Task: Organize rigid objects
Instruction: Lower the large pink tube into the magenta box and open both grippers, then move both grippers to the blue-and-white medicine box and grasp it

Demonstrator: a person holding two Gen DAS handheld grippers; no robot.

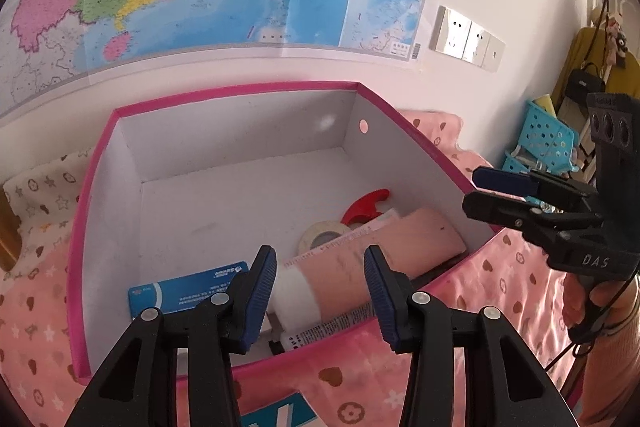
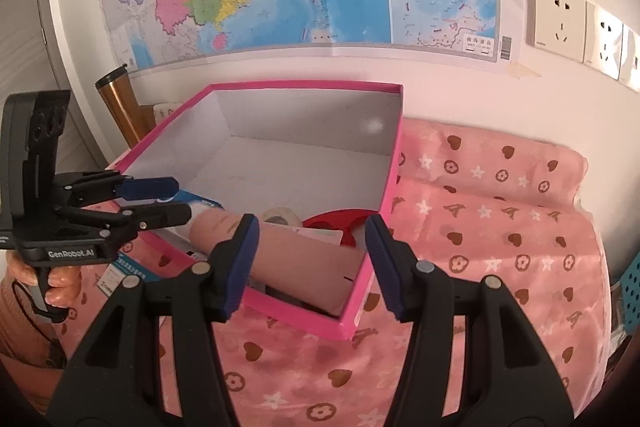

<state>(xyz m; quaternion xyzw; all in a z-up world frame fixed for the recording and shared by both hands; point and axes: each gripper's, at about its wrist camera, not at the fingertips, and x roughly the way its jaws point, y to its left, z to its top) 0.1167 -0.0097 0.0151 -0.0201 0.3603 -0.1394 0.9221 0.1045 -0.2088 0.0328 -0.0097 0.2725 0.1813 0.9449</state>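
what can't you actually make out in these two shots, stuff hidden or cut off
- Pink tube: its near end sits behind the left gripper in the left wrist view; label print is too small to read.
- Tape roll: partly covered by the tube.
- Blue card: right end hidden by a finger.
- Blue-and-white item outside the pink box: cut off by the bottom edge.
- Red holder: mostly hidden in the right wrist view.

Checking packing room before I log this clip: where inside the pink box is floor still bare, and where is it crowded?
Inside the pink box, the white floor lies bare along the far wall and far-left corner. The near side is crowded: blue card, pink tube, tape roll and red dispenser bunch together there.
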